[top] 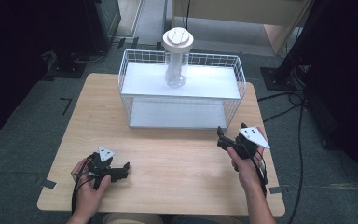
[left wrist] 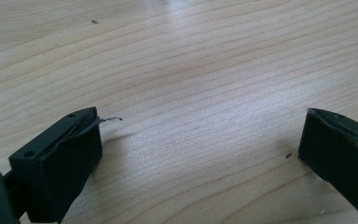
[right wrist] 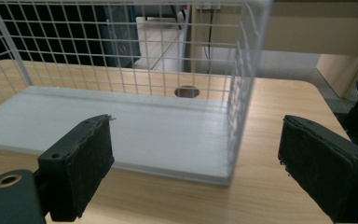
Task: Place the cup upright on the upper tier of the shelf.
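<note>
- Wooden table (top: 168, 158) in high view: wire rack (top: 182, 88) at back, clear jar (top: 177, 58) with white lid on its top shelf; left gripper (top: 121, 170) and right gripper (top: 223, 137) near front, apart.
- Left gripper view: jaws wide apart, empty, over bare wood.
- Right gripper view: jaws wide apart, empty, facing rack's lower shelf (right wrist: 135, 130).

White wire rack (top: 233, 88); light wood-grain table (top: 168, 158); black grippers.

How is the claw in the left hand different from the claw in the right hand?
The left black claw sits low over the bare wooden table, pointing sideways toward the middle; the right black claw points forward at the white wire shelf rack. The left is nearer the person, the right nearer the rack. Both are open and hold nothing.
</note>
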The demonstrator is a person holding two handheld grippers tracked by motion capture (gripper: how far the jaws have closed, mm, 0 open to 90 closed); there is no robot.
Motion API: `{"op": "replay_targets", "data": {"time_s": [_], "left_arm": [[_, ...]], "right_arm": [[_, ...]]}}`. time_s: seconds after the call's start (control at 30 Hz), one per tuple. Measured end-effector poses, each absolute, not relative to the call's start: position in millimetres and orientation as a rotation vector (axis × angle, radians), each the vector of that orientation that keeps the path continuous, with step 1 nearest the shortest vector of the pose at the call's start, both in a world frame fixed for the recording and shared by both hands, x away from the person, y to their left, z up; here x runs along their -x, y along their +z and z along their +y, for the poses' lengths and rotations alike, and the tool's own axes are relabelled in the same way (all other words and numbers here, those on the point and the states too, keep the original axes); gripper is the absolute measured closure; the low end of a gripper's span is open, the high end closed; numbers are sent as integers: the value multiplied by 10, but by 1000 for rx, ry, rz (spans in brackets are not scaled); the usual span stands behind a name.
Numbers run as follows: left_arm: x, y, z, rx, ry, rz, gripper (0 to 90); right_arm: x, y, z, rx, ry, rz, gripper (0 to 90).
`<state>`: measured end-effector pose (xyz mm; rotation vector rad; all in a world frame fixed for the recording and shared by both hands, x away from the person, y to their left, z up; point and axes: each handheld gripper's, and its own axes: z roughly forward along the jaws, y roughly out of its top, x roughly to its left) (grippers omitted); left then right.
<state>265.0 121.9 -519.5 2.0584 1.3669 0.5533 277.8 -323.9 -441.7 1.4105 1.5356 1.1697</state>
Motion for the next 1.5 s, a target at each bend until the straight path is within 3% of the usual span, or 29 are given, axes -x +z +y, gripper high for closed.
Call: {"op": "replay_targets", "data": {"time_s": [0.93,1.5], "left_arm": [[-2650,-5195,1218,-2058,553,1367,0],[-2650,-5195,1218,-2058,553,1367,0]], "right_arm": [[-2202,-5014,-4051,-1599,983,1492,105],[-1918,-5205,-4309,-1595,805,1567,109]]}}
